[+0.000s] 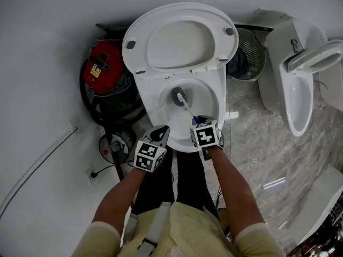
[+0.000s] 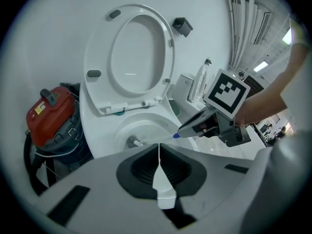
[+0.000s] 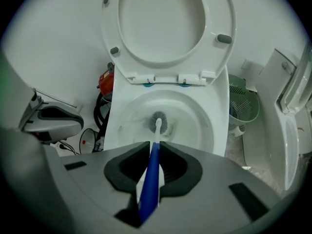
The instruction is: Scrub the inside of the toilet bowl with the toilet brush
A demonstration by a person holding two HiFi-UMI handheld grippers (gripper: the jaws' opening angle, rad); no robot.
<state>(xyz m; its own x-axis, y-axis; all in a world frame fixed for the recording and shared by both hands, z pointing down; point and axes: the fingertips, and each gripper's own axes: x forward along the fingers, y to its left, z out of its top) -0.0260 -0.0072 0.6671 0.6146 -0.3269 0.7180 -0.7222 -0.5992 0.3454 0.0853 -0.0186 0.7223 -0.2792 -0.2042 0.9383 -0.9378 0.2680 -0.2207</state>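
Right gripper view shows the right gripper (image 3: 155, 145) clamped on the blue handle of the toilet brush (image 3: 152, 172). It grips near the upper end, which seems meant to let the bristle head reach the drain at the bottom of the toilet bowl (image 3: 207, 126). The left gripper (image 2: 159, 146) hovers just beside it over the front rim, jaws pressed together on nothing, apparently kept out of the way. The raised seat (image 3: 161, 28) leaves the bowl unobstructed. A red vacuum cleaner (image 1: 104, 63) crowds the toilet's left side. A green waste basket (image 1: 251, 55) and a second toilet (image 1: 297, 90) stand to the right.
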